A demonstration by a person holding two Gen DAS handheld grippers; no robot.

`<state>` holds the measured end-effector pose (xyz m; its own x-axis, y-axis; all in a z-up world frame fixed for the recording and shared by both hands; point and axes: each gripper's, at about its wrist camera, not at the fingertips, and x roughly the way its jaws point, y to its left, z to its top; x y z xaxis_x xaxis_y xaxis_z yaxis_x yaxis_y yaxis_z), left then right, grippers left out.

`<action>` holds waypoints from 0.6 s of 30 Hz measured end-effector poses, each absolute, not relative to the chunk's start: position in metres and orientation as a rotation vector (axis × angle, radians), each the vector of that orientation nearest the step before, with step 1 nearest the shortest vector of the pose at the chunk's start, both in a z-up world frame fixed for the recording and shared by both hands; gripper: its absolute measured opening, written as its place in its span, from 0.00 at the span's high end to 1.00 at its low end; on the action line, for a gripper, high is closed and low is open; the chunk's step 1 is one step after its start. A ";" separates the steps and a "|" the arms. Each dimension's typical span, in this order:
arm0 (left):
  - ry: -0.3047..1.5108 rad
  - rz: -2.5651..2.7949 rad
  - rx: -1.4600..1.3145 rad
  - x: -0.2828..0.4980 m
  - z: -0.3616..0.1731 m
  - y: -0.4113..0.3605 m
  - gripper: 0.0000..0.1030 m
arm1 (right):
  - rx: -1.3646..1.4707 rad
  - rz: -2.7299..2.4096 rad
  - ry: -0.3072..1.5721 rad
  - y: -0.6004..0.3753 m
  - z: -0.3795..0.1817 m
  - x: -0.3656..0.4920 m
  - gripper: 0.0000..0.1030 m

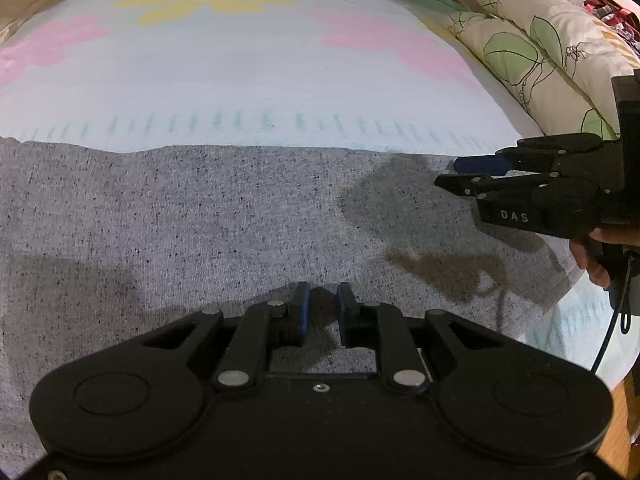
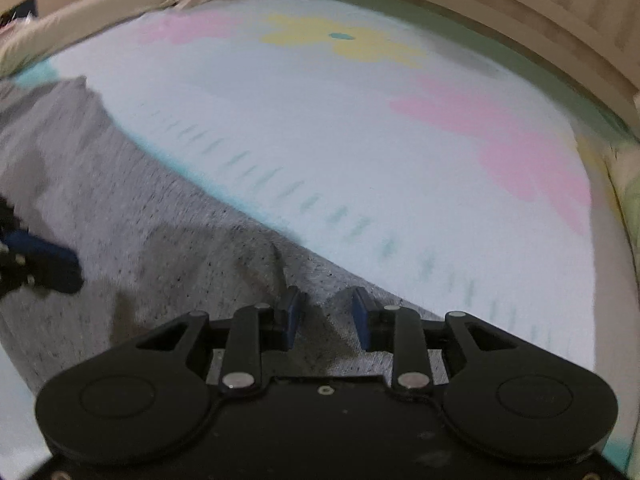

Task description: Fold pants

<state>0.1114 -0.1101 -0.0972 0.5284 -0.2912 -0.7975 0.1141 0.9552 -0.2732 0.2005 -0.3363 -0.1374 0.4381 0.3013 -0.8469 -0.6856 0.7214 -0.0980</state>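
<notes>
A bed cover point(image 1: 248, 80) printed with pale flowers stretches away beyond both tongs, and the grey speckled pants point(image 1: 200, 220) lie flat on it directly under and ahead of them, with two leaf-print pillows point(image 1: 532, 44) off to the right of the left tongs. The left gripper point(image 1: 322, 308) hangs over the cloth, its blue pads a little apart with nothing clamped. The right gripper point(image 2: 326, 314) stands released above a raised fold at the pants' edge.
</notes>
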 end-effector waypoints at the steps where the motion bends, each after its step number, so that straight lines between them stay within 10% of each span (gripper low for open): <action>1: 0.986 -0.244 -0.197 0.111 -0.097 -0.110 0.77 | -0.484 0.646 0.926 -0.334 -0.138 0.201 0.77; 3: 0.986 -0.244 -0.193 0.111 -0.097 -0.111 0.77 | -0.452 0.675 0.942 -0.332 -0.137 0.202 0.99; 18: 0.958 -0.293 -0.244 0.123 -0.083 -0.116 0.79 | -0.132 0.440 0.935 -0.398 -0.132 0.171 0.93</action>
